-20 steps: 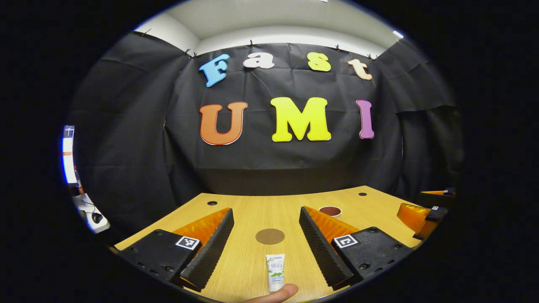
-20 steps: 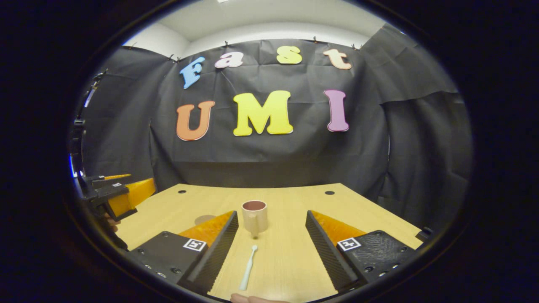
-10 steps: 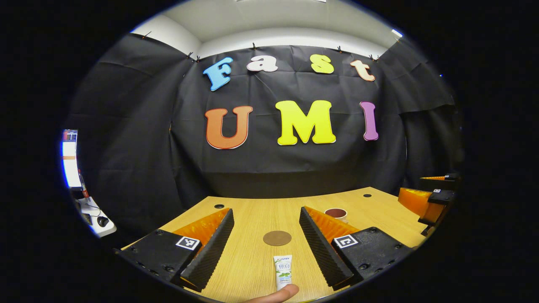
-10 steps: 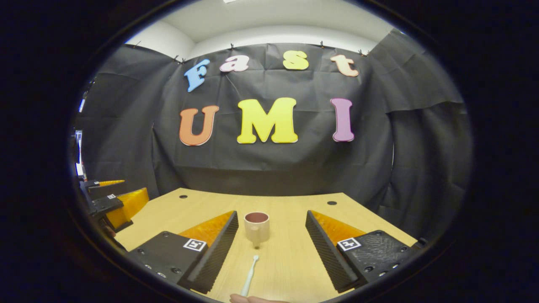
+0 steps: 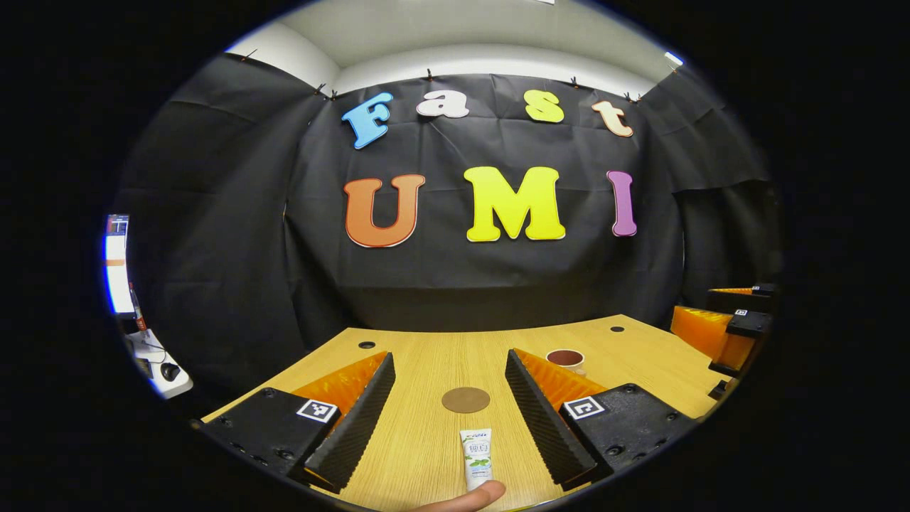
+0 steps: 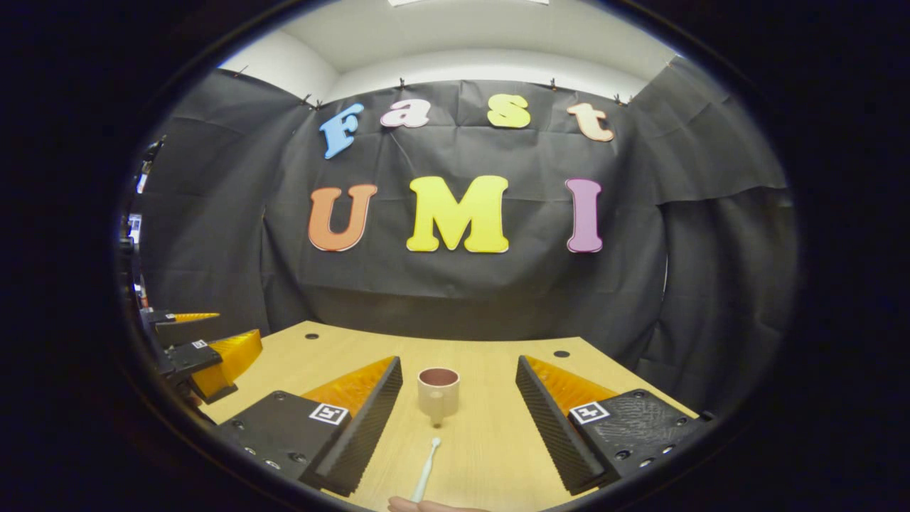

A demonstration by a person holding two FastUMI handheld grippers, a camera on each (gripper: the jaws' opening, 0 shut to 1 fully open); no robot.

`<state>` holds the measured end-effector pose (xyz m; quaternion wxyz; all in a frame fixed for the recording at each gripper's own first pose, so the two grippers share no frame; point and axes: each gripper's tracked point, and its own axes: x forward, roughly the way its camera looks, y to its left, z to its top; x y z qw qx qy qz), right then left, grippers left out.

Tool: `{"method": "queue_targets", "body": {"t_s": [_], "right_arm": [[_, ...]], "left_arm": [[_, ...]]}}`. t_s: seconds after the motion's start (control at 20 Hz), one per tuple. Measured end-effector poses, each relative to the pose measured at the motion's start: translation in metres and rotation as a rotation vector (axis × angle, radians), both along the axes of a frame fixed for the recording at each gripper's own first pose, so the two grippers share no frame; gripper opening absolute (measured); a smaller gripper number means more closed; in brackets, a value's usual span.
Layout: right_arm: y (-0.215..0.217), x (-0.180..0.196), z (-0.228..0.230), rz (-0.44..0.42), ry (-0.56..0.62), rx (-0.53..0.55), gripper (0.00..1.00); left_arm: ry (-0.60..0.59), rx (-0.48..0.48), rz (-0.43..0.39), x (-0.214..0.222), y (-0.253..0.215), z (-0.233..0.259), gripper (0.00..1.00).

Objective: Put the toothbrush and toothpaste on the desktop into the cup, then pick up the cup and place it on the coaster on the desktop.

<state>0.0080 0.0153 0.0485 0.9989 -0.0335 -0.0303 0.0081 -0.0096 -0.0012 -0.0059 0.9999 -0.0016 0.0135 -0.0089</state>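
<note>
Two tongs, both spread apart, nothing held: left tongs [image 5: 448, 419], right tongs [image 6: 458, 423] | toothpaste [image 5: 477, 458] flat at surface [image 5: 426, 355] near edge between left fingers | toothbrush [image 6: 426, 469] flat at near edge between right fingers | coaster [image 5: 466, 400] beyond toothpaste | cup [image 6: 438, 392] upright beyond toothbrush

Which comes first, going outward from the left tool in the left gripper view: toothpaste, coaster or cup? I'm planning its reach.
1. Toothpaste, lying on the desk between the fingers, nearest.
2. Coaster, straight ahead past the tube.
3. Cup, farthest, off to the right behind the right finger.
</note>
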Motion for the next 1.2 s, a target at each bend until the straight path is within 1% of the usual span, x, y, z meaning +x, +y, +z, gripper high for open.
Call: {"method": "queue_targets", "body": {"t_s": [0.1, 0.2, 0.3, 0.4, 0.45, 0.5, 0.65, 0.8, 0.9, 0.95, 1.0, 1.05, 1.1, 1.2], "right_arm": [[-0.003, 0.006, -0.011, -0.01, 0.018, 0.015, 0.96], [-0.005, 0.015, -0.03, -0.021, 0.048, 0.004, 0.96], [-0.002, 0.026, -0.053, -0.019, 0.089, -0.011, 0.96], [0.0, 0.037, -0.08, -0.013, 0.144, -0.006, 0.96], [0.001, 0.043, -0.095, -0.011, 0.177, 0.002, 0.93], [0.0, 0.049, -0.108, -0.023, 0.21, 0.001, 0.96], [-0.002, 0.063, -0.144, -0.05, 0.303, -0.022, 0.96], [0.006, 0.069, -0.176, -0.031, 0.41, -0.006, 0.97], [0.012, 0.072, -0.193, -0.027, 0.464, -0.011, 0.93], [0.013, 0.074, -0.199, -0.032, 0.482, -0.025, 0.88], [0.014, 0.074, -0.204, -0.034, 0.497, -0.032, 0.87], [0.015, 0.073, -0.211, -0.037, 0.52, -0.032, 0.82], [0.018, 0.072, -0.216, -0.03, 0.541, -0.025, 0.8], [0.019, 0.075, -0.223, -0.044, 0.57, -0.015, 0.75]], "left_arm": [[-0.003, -0.014, 0.006, 0.003, 0.002, -0.003, 0.99], [-0.002, -0.041, -0.001, 0.005, 0.0, -0.007, 0.99], [-0.002, -0.041, 0.001, 0.008, 0.002, -0.01, 0.99], [-0.009, -0.035, 0.008, 0.011, 0.004, -0.01, 1.0], [-0.013, -0.036, 0.007, 0.012, 0.004, -0.011, 0.99], [-0.016, -0.038, 0.004, 0.013, 0.003, -0.011, 0.99], [-0.012, -0.039, -0.003, 0.017, 0.003, -0.017, 0.99], [0.01, -0.044, -0.004, 0.026, 0.004, -0.03, 0.99], [0.037, -0.043, -0.001, 0.031, 0.004, -0.041, 1.0], [0.047, -0.04, 0.004, 0.032, 0.006, -0.046, 1.0], [0.056, -0.04, 0.008, 0.035, 0.008, -0.051, 1.0], [0.064, -0.04, 0.009, 0.037, 0.009, -0.054, 1.0], [0.07, -0.041, 0.009, 0.039, 0.009, -0.057, 1.0], [0.081, -0.039, 0.011, 0.042, 0.011, -0.062, 1.0]]}}
